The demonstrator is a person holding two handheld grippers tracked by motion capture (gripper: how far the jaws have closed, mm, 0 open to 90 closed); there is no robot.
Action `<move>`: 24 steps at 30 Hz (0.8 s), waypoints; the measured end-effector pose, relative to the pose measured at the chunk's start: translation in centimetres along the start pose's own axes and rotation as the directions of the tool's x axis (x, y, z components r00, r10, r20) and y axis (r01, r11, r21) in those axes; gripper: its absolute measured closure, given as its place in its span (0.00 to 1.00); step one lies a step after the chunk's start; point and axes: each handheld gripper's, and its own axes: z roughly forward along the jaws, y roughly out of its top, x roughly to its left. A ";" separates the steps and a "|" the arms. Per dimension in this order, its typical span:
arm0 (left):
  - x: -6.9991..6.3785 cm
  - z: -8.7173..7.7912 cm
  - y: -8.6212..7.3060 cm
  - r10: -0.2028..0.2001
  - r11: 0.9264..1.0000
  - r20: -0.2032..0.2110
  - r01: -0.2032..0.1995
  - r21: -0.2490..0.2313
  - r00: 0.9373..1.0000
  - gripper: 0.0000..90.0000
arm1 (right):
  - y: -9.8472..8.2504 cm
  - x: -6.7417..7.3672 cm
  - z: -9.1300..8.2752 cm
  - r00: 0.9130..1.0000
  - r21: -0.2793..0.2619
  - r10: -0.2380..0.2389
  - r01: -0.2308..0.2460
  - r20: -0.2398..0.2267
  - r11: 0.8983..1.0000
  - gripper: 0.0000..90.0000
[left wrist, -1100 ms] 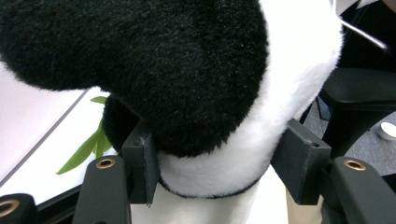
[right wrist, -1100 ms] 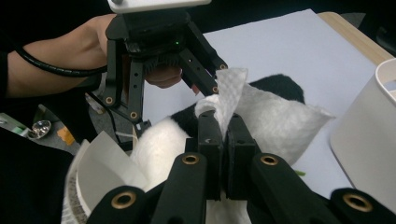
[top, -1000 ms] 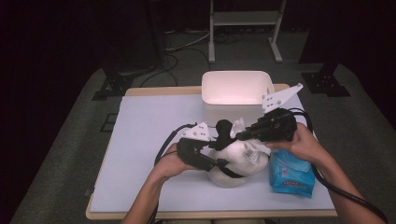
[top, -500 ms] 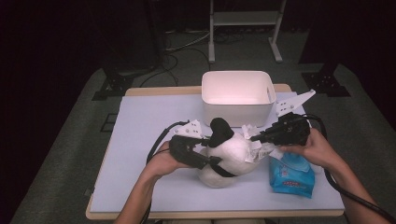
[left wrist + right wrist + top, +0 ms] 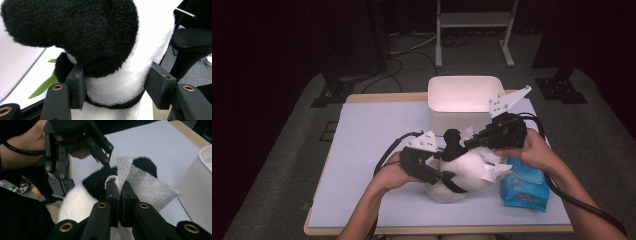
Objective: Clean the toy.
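One plush panda (image 5: 462, 170), fluffy white with black pile on ears and limbs, lies near the desk's (image 5: 362, 150) 6 o'clock edge, between two grippers. The left gripper (image 5: 439, 167) comes in from 9 o'clock; its jaws stand partly open and press on the toy's soft white body, just under a black furry limb, as the left gripper view shows. The right gripper (image 5: 472, 142) reaches from 3 o'clock, its jaws pinched tight on one thin, embossed white wet wipe (image 5: 140, 182) held over the panda's black ear. One blue, glossy soft pack of wipes (image 5: 524, 185) lies at the toy's 3 o'clock, touching it. One white rounded-rectangular plastic bin (image 5: 464, 95) stands at 12 o'clock, well apart.
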 end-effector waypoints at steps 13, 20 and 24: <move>0.3 -0.7 0.8 0.010 1.000 -0.030 -0.009 0.020 0.999 0.45 | 2.6 1.5 1.2 0.997 0.006 -0.072 0.072 -0.026 0.997 0.96; 0.4 -1.8 0.7 0.009 0.999 -0.067 -0.006 0.051 0.998 0.46 | 1.7 1.1 0.8 0.999 0.021 -0.052 0.052 -0.009 0.998 0.96; 0.3 -0.3 -0.1 0.007 0.997 -0.033 -0.004 0.080 0.999 0.46 | 0.8 0.4 1.3 1.000 0.052 -0.027 0.027 0.000 0.998 0.96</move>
